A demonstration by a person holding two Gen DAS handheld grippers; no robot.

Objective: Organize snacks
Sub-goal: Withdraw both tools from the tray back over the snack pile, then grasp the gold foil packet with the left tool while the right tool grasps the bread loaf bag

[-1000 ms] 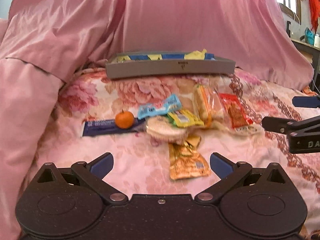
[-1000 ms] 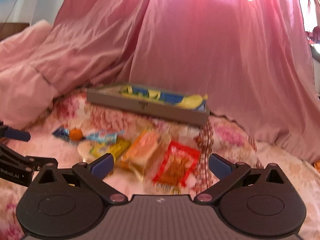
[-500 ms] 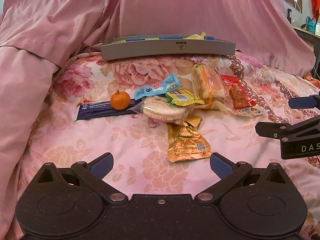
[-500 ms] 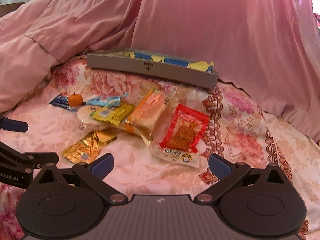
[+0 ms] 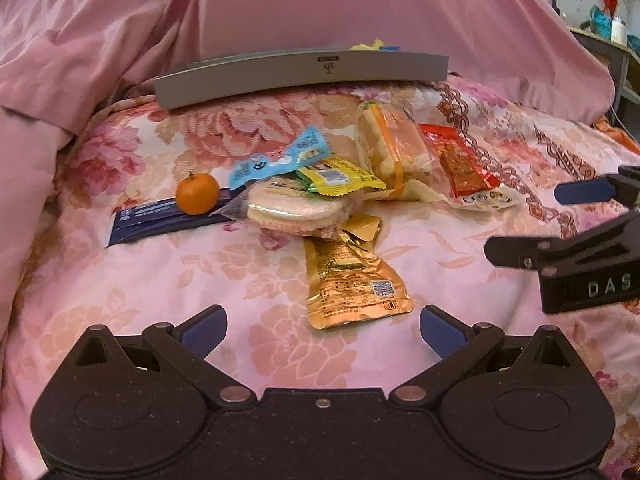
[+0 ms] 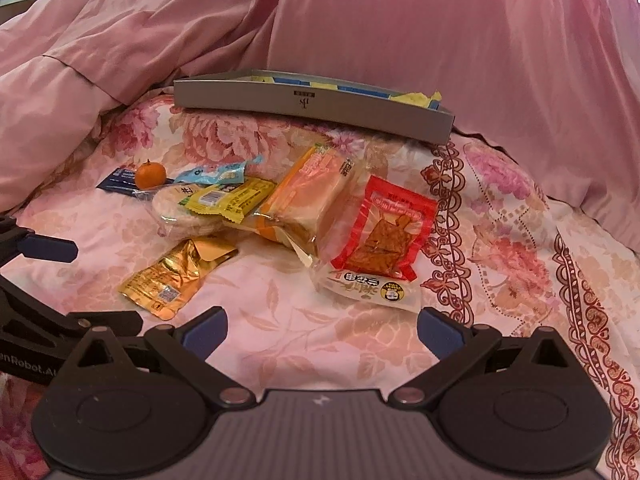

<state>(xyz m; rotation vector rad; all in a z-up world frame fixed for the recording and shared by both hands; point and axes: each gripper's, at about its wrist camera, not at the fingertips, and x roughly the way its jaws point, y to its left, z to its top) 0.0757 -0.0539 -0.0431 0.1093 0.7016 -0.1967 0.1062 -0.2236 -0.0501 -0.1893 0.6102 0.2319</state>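
Gold foil pouch (image 5: 352,286) lies pinned under stacked snacks; both empty hand-held grippers, left (image 5: 322,326) and right (image 6: 322,328), gape apart, so tugging it could topple the pile.

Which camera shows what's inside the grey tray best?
The right wrist view: it looks slightly down over the tray rim, showing blue and yellow packets inside. The left wrist view meets the tray front wall nearly edge-on, with only a yellow and blue scrap peeking over.

Bright pinkish daylight thru drape (image 6: 400,32); sharp focus, fisheye bending at edges, no blur.
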